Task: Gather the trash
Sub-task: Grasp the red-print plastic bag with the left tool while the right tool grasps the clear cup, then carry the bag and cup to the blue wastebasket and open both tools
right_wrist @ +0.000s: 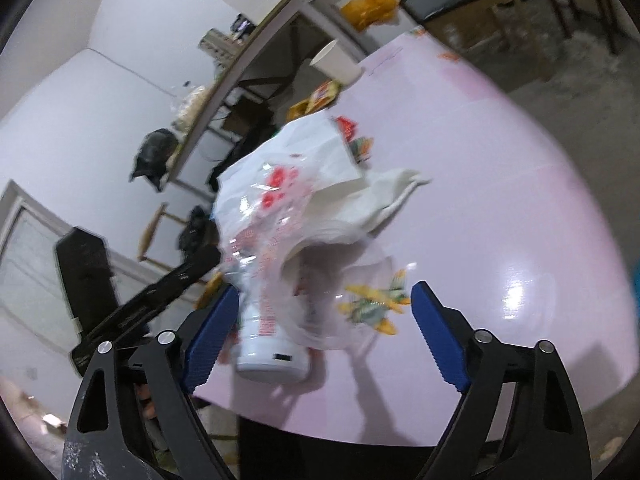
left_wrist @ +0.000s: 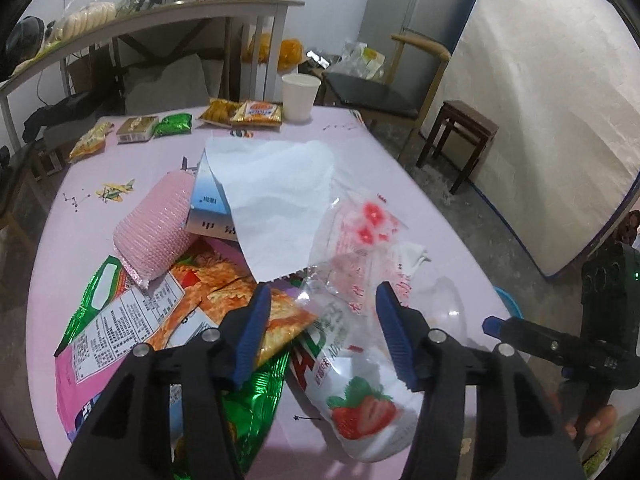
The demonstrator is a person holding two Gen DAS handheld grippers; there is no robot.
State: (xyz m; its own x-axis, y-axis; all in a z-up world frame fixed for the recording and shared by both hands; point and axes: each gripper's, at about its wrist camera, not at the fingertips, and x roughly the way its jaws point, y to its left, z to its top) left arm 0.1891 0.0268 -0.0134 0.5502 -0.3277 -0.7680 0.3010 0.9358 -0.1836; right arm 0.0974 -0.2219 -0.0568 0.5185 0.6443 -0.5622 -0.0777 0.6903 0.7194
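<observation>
A clear plastic bag [left_wrist: 360, 240] printed with red flowers lies over a white strawberry drink bottle [left_wrist: 360, 404] on the pink table [left_wrist: 80, 220]. My left gripper [left_wrist: 324, 292] is open astride the bag and bottle neck; one pad hangs over an orange cracker wrapper [left_wrist: 224, 284]. Beside it lie a green wrapper [left_wrist: 256, 400], a pink ribbed packet [left_wrist: 156, 228], a blue box [left_wrist: 208, 200] and white paper [left_wrist: 276, 200]. In the right wrist view my right gripper [right_wrist: 325, 289] stands wide open around the bag [right_wrist: 276, 200] and bottle [right_wrist: 272, 344], its left pad close to the bottle.
A paper cup [left_wrist: 300, 96] and several snack packets [left_wrist: 256, 114] line the table's far edge. Beyond stand a wooden chair [left_wrist: 384, 92], a dark stool [left_wrist: 468, 128], a leaning mattress [left_wrist: 552, 120] and a cluttered shelf table [left_wrist: 160, 16]. A blue bin [left_wrist: 510, 300] peeks past the table edge.
</observation>
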